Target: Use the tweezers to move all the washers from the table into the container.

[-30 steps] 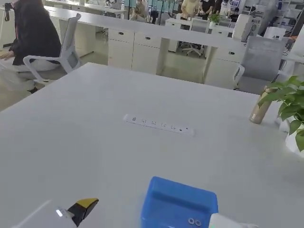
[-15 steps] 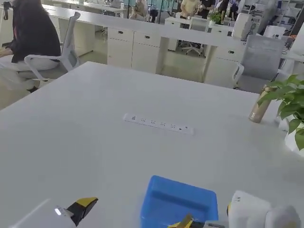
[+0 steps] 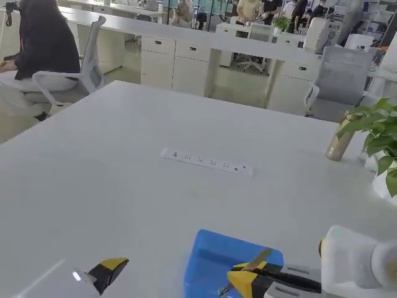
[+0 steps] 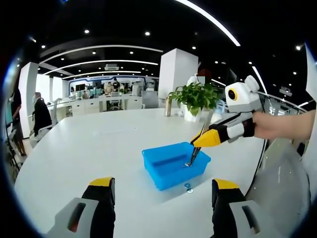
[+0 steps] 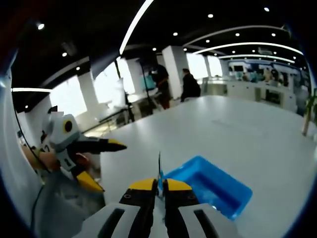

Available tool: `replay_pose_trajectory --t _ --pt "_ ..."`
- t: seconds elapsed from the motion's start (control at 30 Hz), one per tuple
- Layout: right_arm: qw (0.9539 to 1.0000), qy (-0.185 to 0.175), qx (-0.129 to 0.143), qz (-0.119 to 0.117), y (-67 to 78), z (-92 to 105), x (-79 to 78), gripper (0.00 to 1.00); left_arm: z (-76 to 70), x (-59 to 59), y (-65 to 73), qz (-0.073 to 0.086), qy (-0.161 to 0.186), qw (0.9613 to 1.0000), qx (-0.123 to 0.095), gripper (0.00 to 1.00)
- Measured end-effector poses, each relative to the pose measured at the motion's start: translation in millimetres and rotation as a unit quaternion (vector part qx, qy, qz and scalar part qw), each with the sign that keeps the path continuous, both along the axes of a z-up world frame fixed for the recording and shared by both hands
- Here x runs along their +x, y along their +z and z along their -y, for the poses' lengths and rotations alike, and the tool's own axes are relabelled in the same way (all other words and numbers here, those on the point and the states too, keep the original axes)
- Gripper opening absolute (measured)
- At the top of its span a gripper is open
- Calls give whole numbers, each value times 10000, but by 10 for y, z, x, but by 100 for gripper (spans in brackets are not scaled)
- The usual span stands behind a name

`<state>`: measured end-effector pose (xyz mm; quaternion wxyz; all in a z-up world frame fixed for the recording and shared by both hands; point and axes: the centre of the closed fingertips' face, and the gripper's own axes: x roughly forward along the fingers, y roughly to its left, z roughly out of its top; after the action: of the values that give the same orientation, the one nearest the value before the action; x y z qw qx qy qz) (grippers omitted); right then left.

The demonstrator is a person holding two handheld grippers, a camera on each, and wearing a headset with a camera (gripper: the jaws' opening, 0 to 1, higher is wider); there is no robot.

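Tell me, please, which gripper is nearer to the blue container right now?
Right. The right gripper hangs over the container, its tweezers dipping inside. The left gripper, jaws open, sits apart from the container, off to its other side.

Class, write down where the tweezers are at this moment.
In the left gripper view the tweezers sit right of centre, clamped in the right gripper, their tips pointing down into the blue container near its right corner.
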<state>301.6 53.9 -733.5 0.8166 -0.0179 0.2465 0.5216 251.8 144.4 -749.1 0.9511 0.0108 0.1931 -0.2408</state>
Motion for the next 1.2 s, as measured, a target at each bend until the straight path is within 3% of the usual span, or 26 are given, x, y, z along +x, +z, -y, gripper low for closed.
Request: replay_pose_trajectory --t 0.23,0.43,0.8,1.2 --pt "9996 -240 114 -68 47 38 191 3 0 -2 2 1 0 10000 -8 81" --pt "9993 -343 36 -106 -1 62 289 3 -4 -1 2 -1 7 10000 -20 81" --pt "9967 -650 -311 -376 -240 190 532 3 -2 0 -8 -17 -9 10000 -10 81" --pt "9929 -755 -621 -678 -512 222 657 3 6 1 -18 -38 -35 10000 1 80"
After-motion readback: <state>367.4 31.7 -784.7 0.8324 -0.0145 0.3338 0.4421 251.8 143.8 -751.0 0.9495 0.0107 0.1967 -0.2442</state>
